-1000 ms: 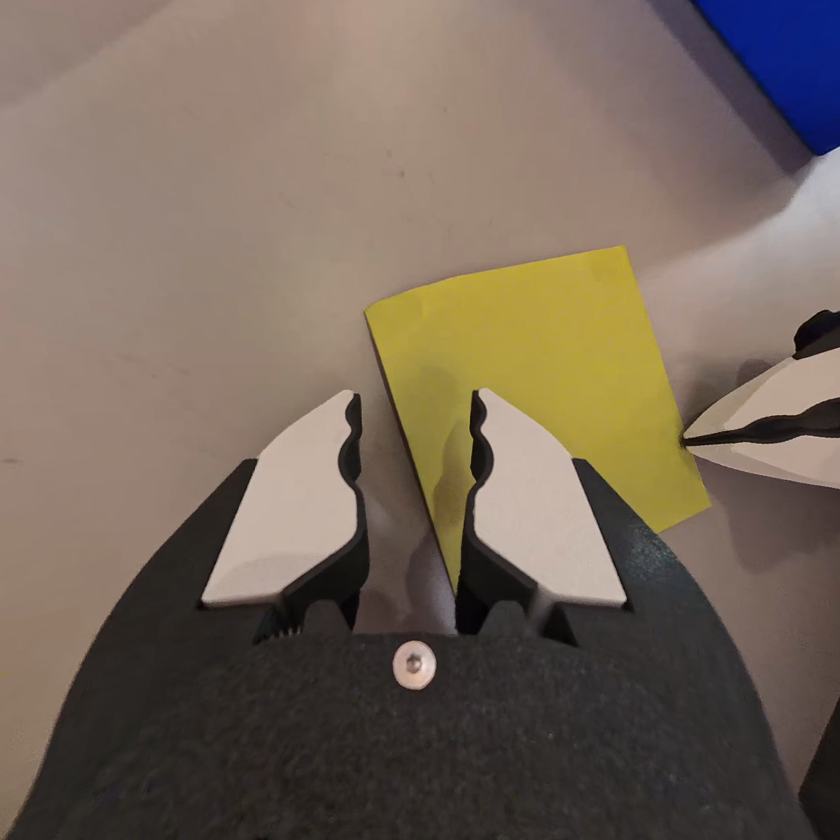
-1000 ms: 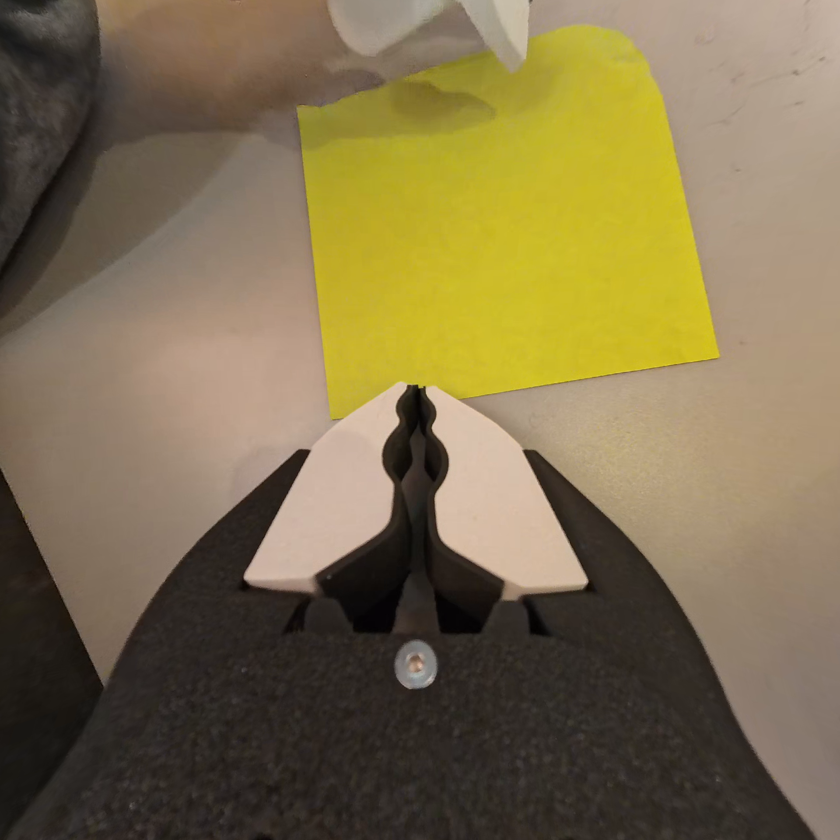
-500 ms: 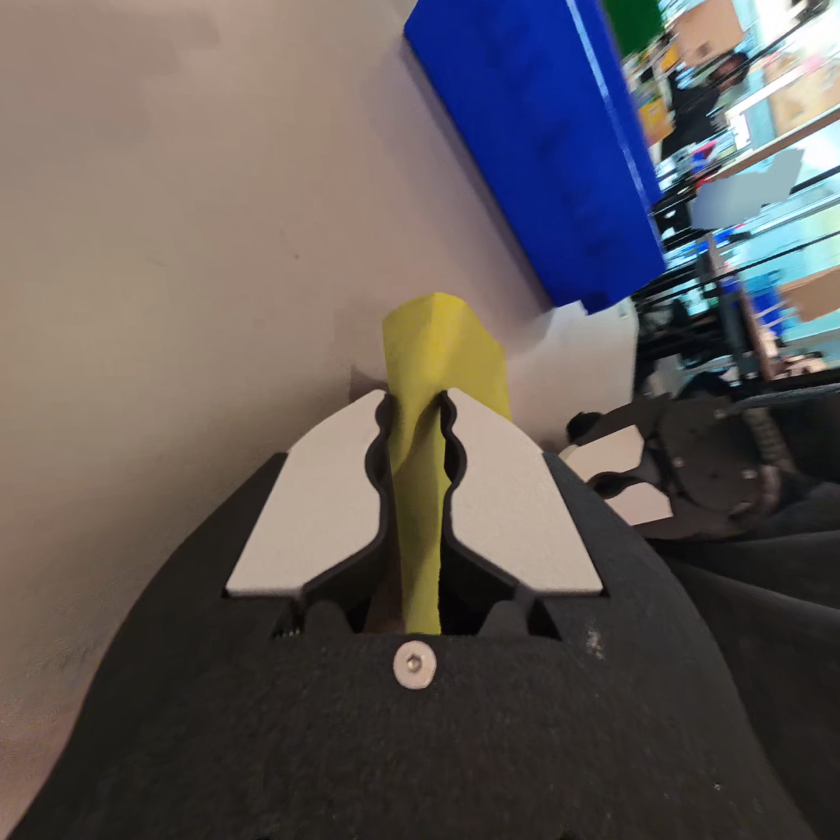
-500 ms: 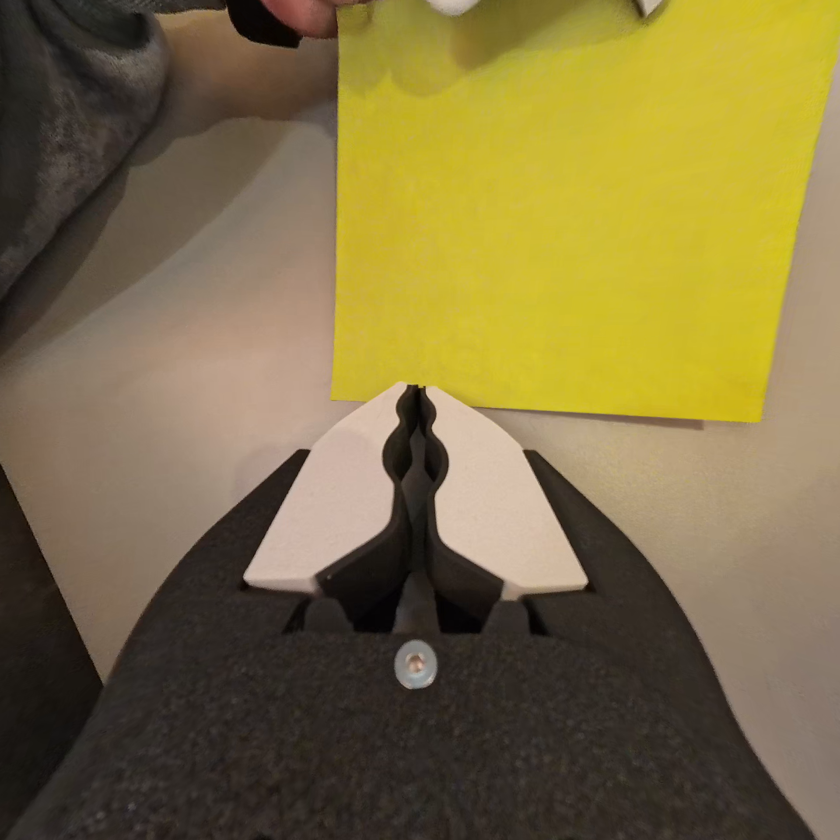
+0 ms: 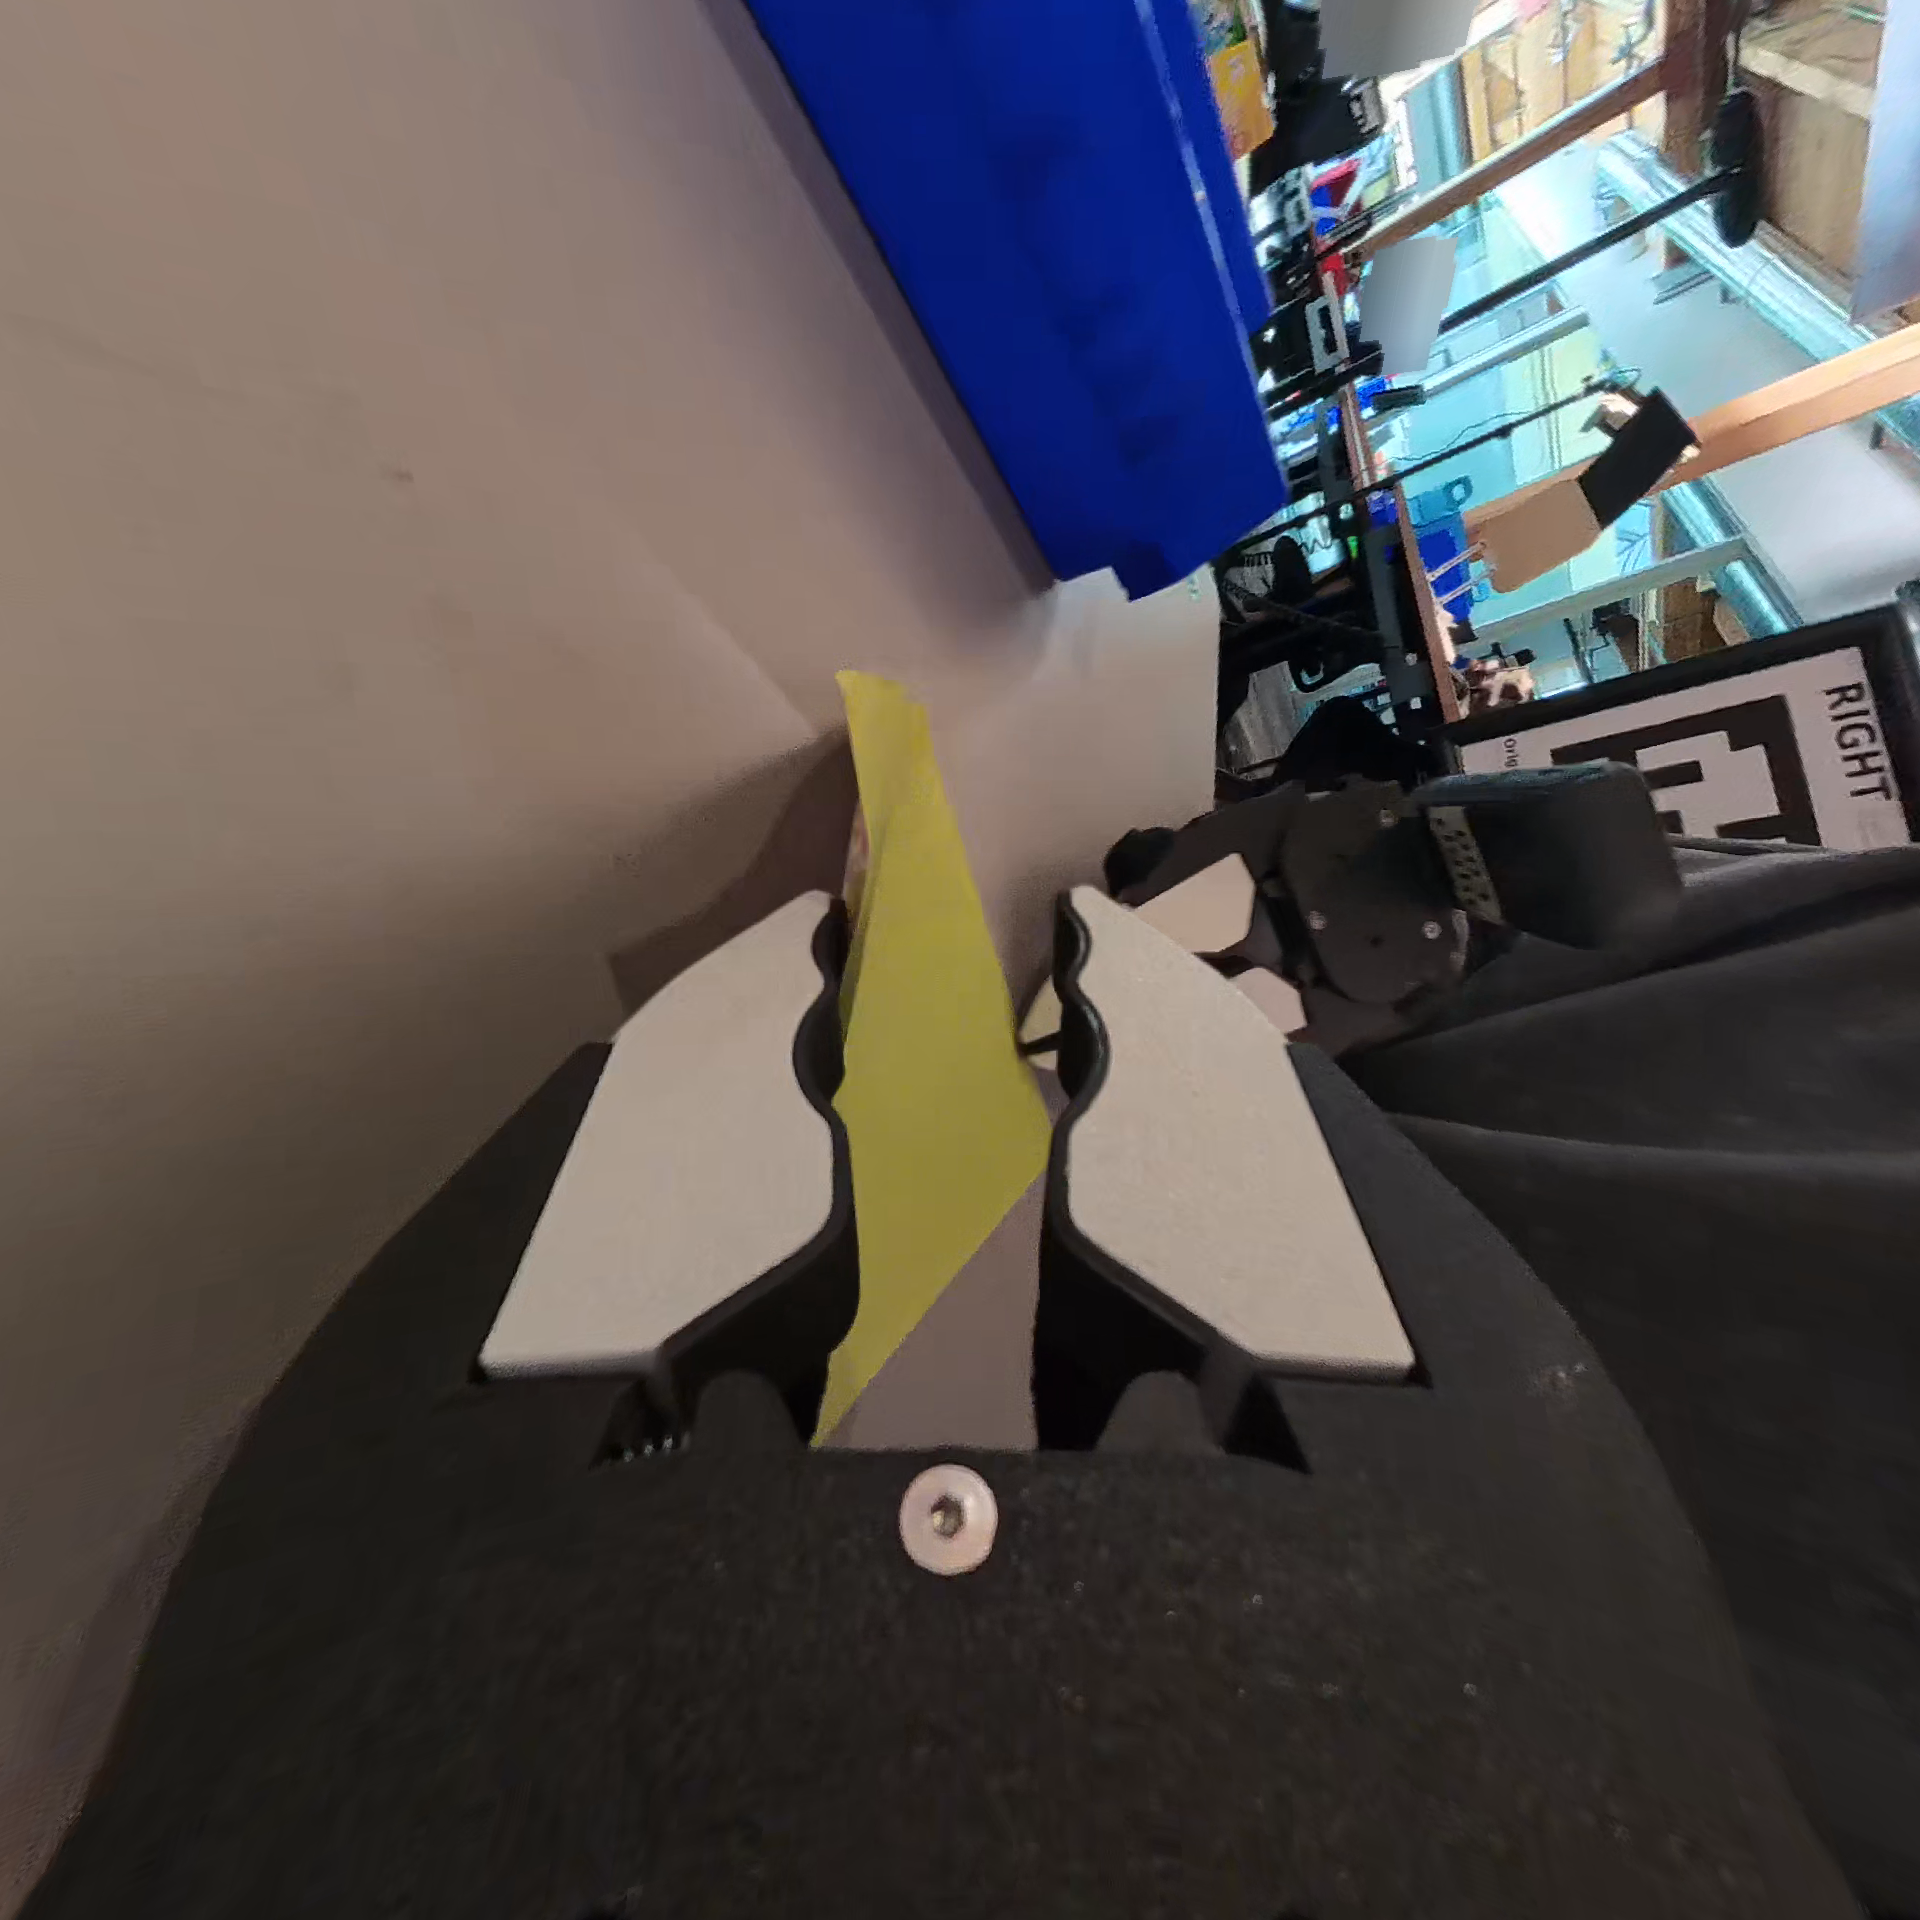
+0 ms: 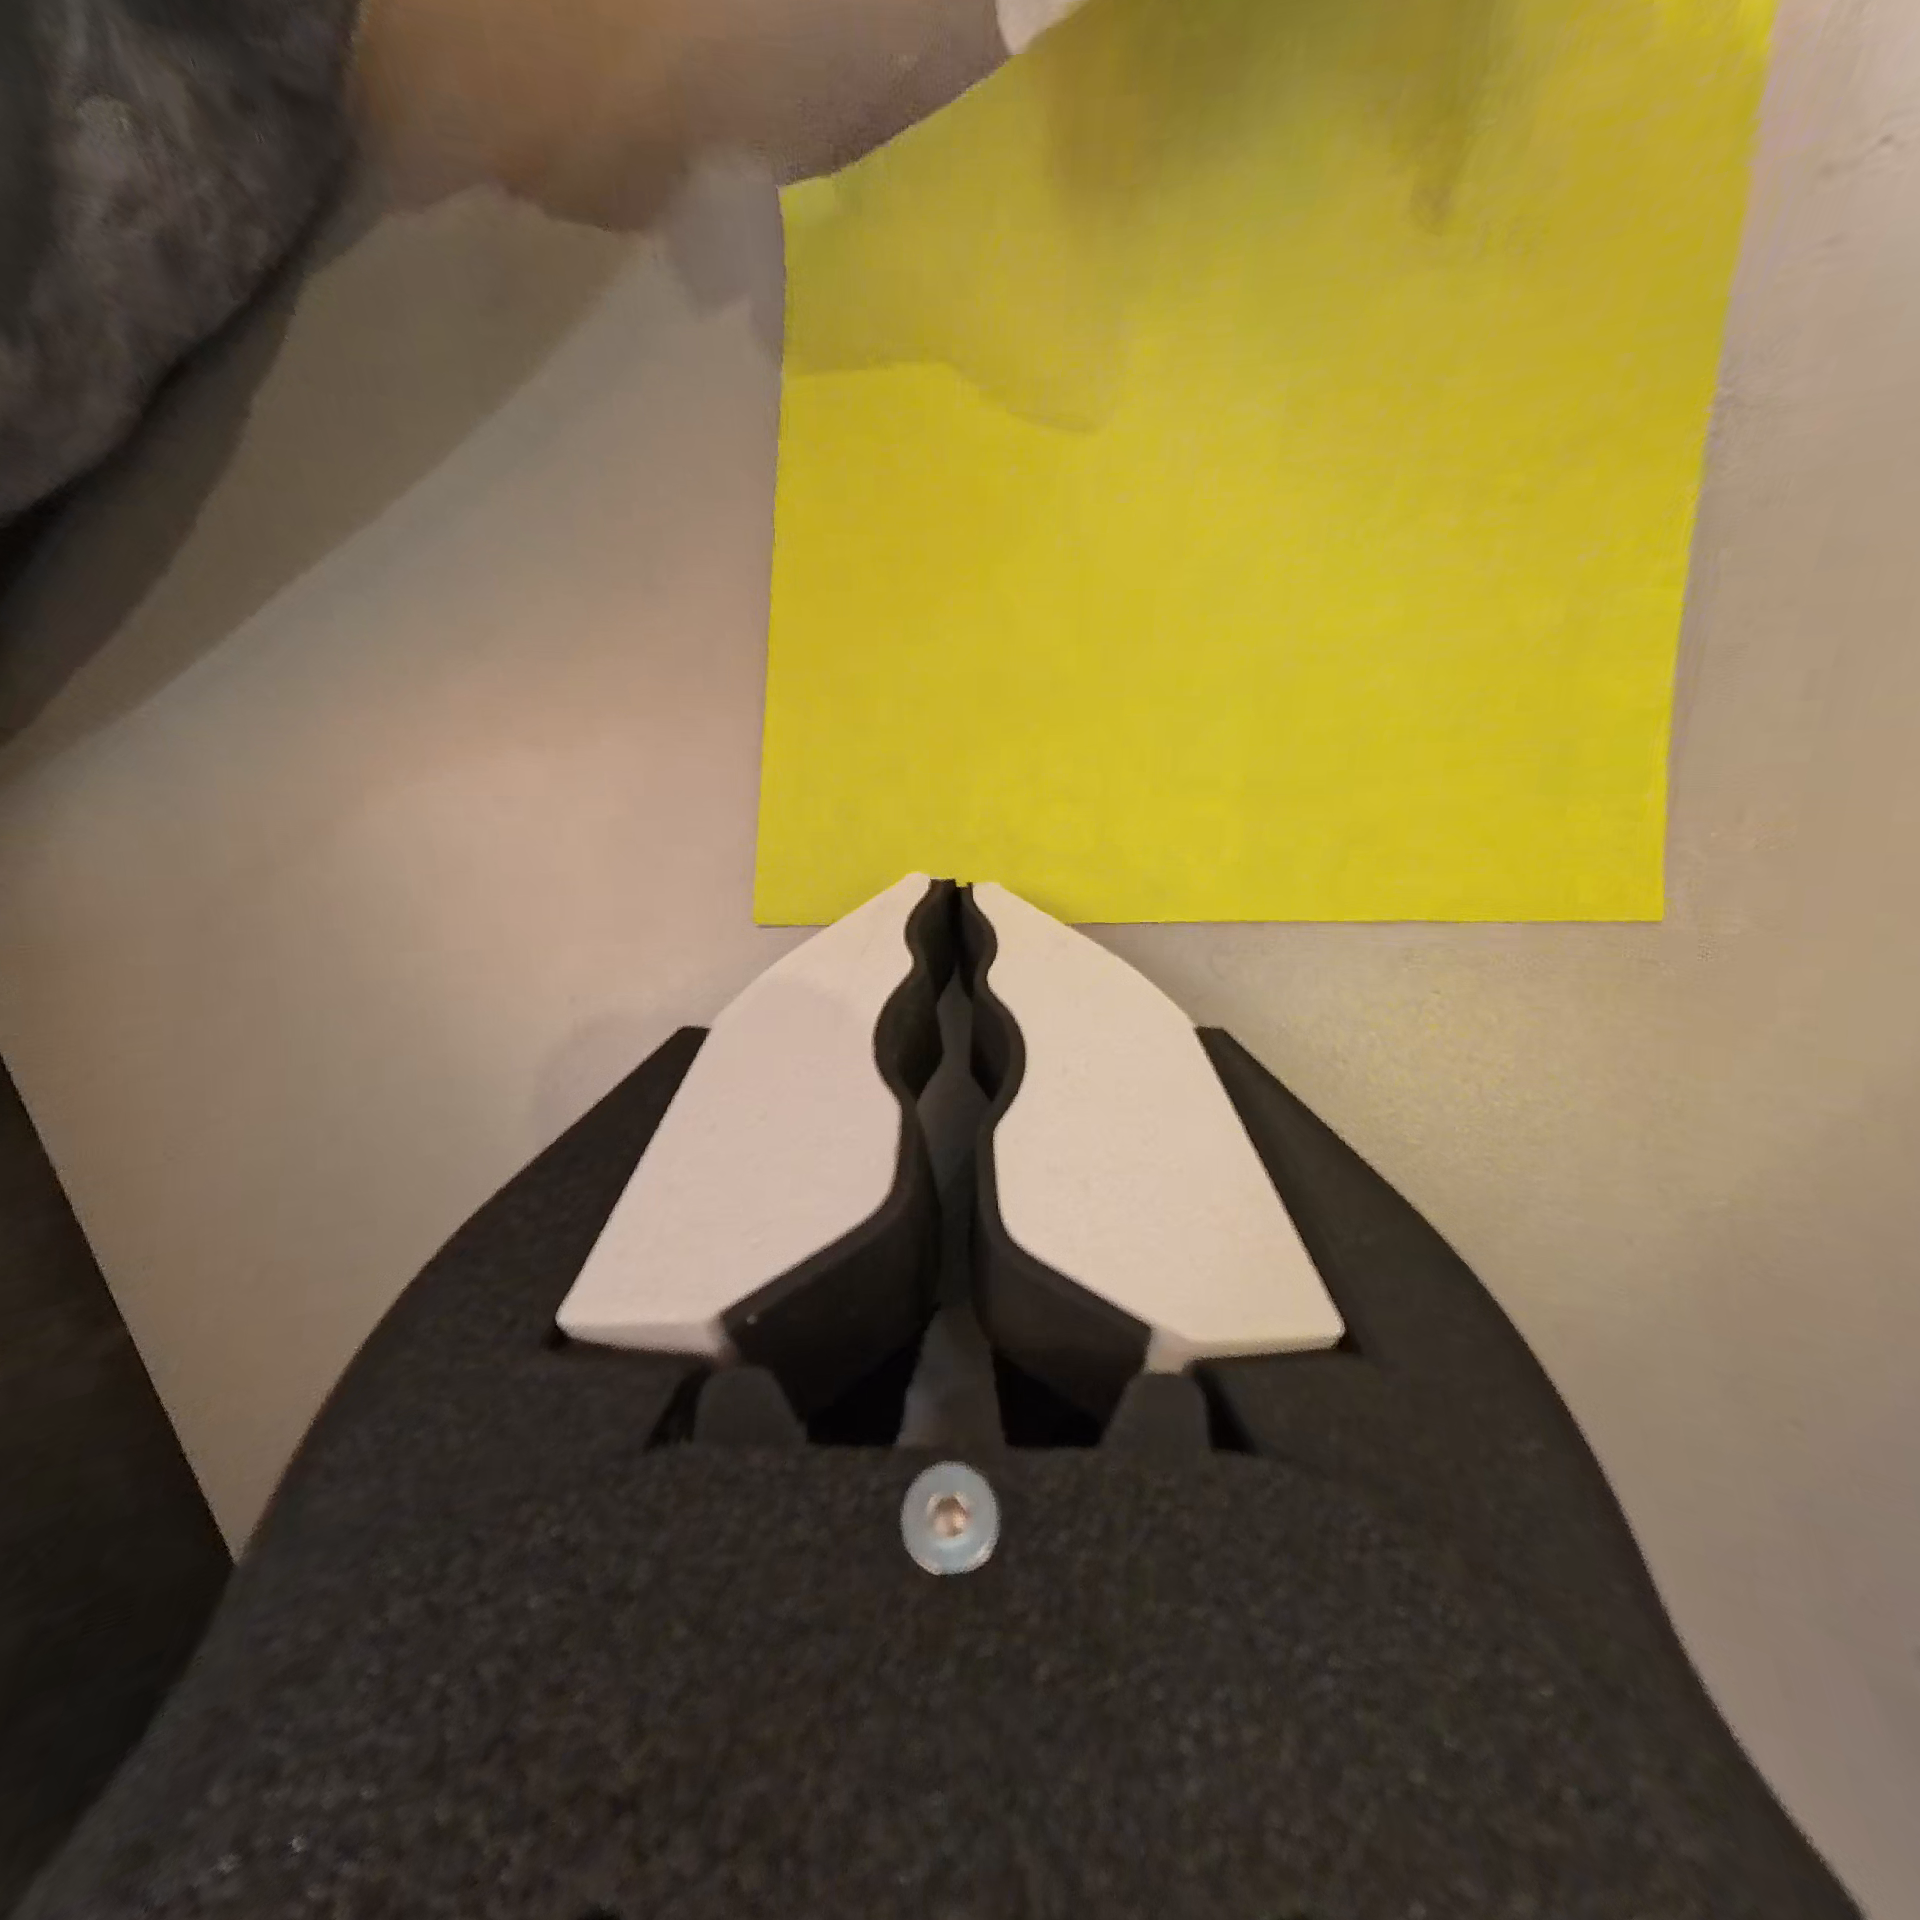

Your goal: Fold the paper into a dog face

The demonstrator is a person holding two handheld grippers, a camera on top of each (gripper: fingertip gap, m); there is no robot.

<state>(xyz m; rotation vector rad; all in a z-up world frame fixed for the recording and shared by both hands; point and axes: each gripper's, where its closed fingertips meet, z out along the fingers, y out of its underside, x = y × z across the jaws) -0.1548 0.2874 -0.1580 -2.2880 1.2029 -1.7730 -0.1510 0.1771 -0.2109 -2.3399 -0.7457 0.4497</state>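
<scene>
A square yellow paper (image 6: 1299,623) stands raised off the beige table (image 6: 364,831), with its near edge low. My right gripper (image 6: 951,883) is shut, its tips meeting on the left part of that near edge. In the left wrist view the paper (image 5: 935,1039) runs edge-on between my left gripper's (image 5: 945,914) fingers. It leans against the left finger (image 5: 707,1122), with a clear gap to the right one. The left gripper is open. The right gripper (image 5: 1195,914) shows just behind, low on the table.
A blue bin (image 5: 1039,260) stands on the table (image 5: 312,520) beyond the paper. Dark clothing (image 5: 1662,1195) fills the right of the left wrist view. A grey sleeve (image 6: 125,208) and a hand (image 6: 623,104) sit at the upper left of the right wrist view. Shelves and racks lie past the table's edge. The grippers' ends are close to 12 cm from one another.
The left gripper closed on the paper's far edge and lifted it upright, tilting over. Its jaws have now widened around the paper. The right gripper stayed shut at the near edge.
</scene>
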